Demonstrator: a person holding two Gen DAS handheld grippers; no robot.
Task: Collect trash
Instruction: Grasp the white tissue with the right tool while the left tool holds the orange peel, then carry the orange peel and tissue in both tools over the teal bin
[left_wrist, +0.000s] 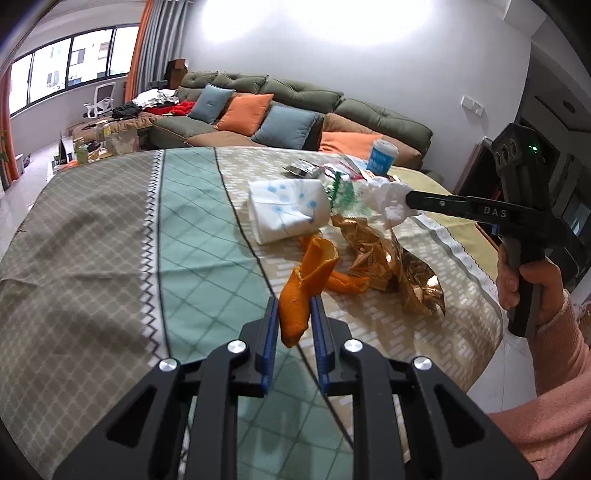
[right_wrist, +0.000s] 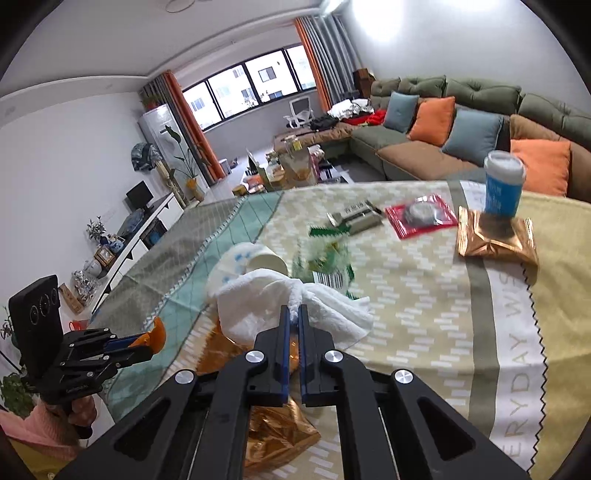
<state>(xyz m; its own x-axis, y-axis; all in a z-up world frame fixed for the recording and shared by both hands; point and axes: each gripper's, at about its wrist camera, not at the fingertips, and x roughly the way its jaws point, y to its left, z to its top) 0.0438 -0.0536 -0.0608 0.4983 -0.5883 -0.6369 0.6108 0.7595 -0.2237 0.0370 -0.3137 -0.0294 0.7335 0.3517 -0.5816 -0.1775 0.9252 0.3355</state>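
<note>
Left gripper (left_wrist: 294, 314), black with blue pads, clenched on a curled strip of orange peel (left_wrist: 303, 291), matte and pitted outside, lifted above the tabletop (left_wrist: 110, 240). A second peel piece (left_wrist: 345, 282) lay flat just beyond it, touching a crinkled gold foil bag (left_wrist: 391, 258), shiny and torn open.

Right gripper (right_wrist: 293, 325), jaws pinched nearly together on a crumpled white tissue (right_wrist: 288, 302), soft and fluffy in texture. Seen from the left wrist view, marked "DAS" along its side and held in a hand (left_wrist: 524, 284) with a pink sleeve.

Just behind the tissue, lying on its side, a white paper cup (right_wrist: 243, 262) with pale blue dots. Beside it, a green and white plastic wrapper (right_wrist: 325, 258) bearing a barcode. Farther back, a silver wrapper (right_wrist: 354, 216) with unreadable print, a red transparent pouch (right_wrist: 421, 214), and a flat copper foil packet (right_wrist: 495, 236) under an upright blue cup (right_wrist: 504, 184) with a white lid, lettering too blurred to read.

Covered with a woven cloth in grey, mint and beige patches, zigzag trimmed, printed "EVERYDAY W" (right_wrist: 517, 380) along a white band. Green tufted sofa (right_wrist: 480, 96) behind, with orange and blue cushions.
</note>
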